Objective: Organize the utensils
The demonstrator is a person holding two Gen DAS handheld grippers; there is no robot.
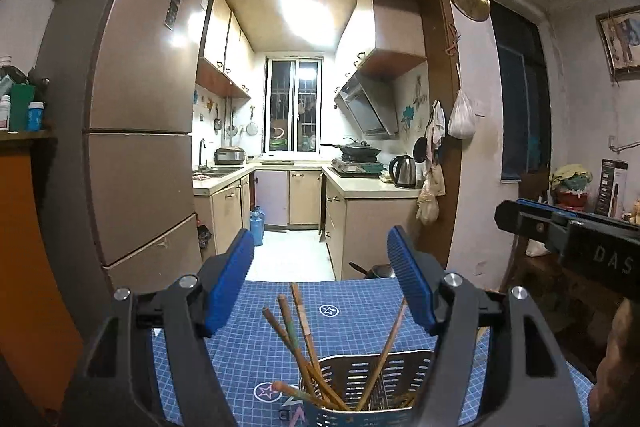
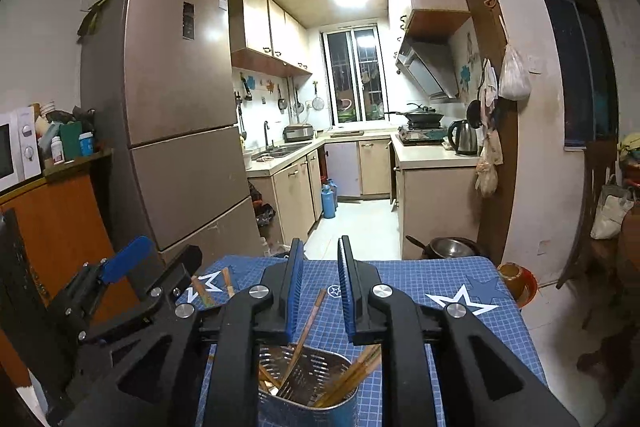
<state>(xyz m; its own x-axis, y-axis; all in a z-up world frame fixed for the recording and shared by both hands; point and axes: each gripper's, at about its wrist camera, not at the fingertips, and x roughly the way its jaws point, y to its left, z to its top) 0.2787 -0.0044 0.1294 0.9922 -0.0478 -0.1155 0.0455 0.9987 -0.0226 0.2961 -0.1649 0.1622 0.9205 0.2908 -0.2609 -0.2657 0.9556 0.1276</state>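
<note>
A perforated metal utensil holder [image 1: 372, 383] stands on the blue grid mat [image 1: 248, 347] and holds several wooden chopsticks [image 1: 300, 335], which lean out at angles. My left gripper [image 1: 320, 275] is open wide above and just behind the holder, with nothing between its blue pads. In the right wrist view the same holder [image 2: 308, 383] with chopsticks [image 2: 306, 323] sits right below my right gripper [image 2: 320, 267]. Its jaws stand a narrow gap apart and are empty. The left gripper [image 2: 132, 263] shows at that view's left edge.
The mat-covered table [image 2: 460, 279] ends ahead at a kitchen doorway. A tall fridge [image 2: 172, 107] stands left, an orange cabinet [image 2: 52, 223] with a microwave beside it. A metal pot [image 2: 448, 247] and a round container [image 2: 516, 279] sit past the table's far right edge.
</note>
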